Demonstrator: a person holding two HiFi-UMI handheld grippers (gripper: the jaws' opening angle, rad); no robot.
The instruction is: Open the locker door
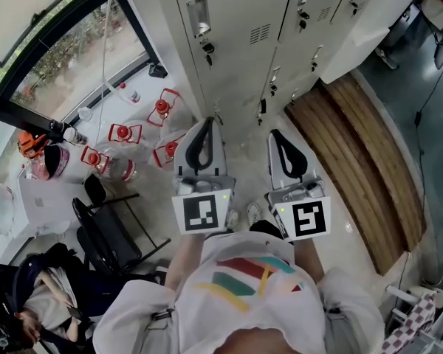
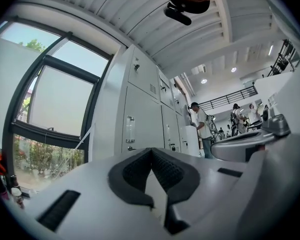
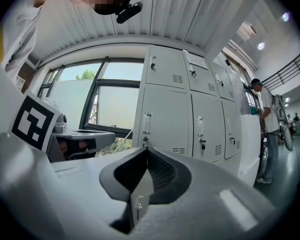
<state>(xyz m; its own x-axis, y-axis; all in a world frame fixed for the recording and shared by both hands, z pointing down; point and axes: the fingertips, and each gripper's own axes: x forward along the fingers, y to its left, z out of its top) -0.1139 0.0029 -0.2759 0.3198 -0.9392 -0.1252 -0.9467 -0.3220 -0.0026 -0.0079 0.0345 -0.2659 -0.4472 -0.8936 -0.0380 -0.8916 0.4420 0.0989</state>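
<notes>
We stand in front of the lockers. The door [image 1: 240,65] we want is shut. It is right ahead of both grippers, near them but not touching. The left gripper [image 1: 207,124] has its jaws pressed together with nothing in them. The right gripper [image 1: 275,135] is the same: jaws together and empty.

We think the door is thin metal. It should feel hard and smooth, a bit slippery, and light to swing. The flat front gives us nothing to grab. The best place to take hold looks like the shiny handle [image 1: 198,15] near the door's edge, with the lock [image 1: 207,48] just under it. If the lock is turned, the door will not move, and we cannot tell that from here.

The head view shows the floor: jugs [image 1: 124,133] with red tops on one side and a wooden bench [image 1: 354,153] on the other. The gripper views do not show those. But they show the doors straight on, with another row above, and a person [image 3: 264,129] far down the lockers, whom we cannot find in the head view.
</notes>
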